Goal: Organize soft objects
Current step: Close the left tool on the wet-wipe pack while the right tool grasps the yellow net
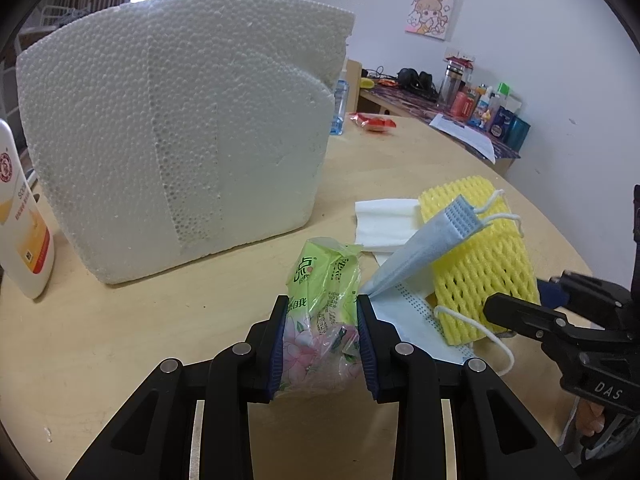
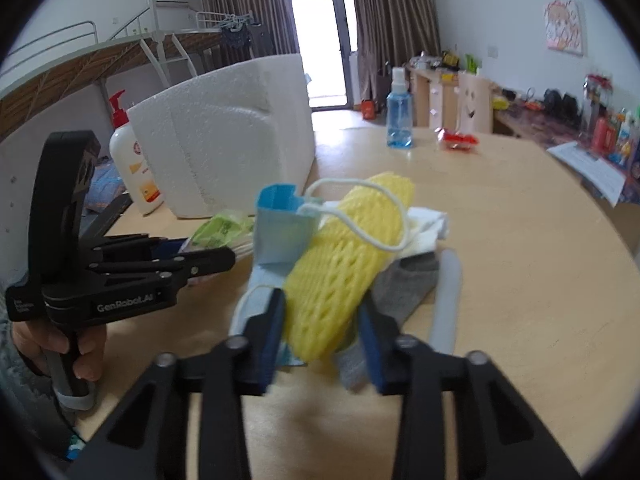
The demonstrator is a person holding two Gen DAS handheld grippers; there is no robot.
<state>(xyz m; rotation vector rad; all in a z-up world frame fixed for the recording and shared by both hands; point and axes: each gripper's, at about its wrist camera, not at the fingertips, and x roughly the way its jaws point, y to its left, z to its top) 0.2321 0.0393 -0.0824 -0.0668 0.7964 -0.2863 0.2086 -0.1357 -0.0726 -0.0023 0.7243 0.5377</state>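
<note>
My left gripper is shut on a green tissue pack on the wooden table. Right of it lie a blue face mask, a yellow foam net and a white folded cloth. In the right wrist view my right gripper has its fingers on both sides of the yellow foam net. The mask sits at its left and a grey sock under it. The left gripper with the tissue pack shows at the left.
A large white styrofoam box stands behind the pile. A lotion bottle stands at its left. A blue spray bottle and a red wrapper lie farther back. A cluttered side desk runs along the wall.
</note>
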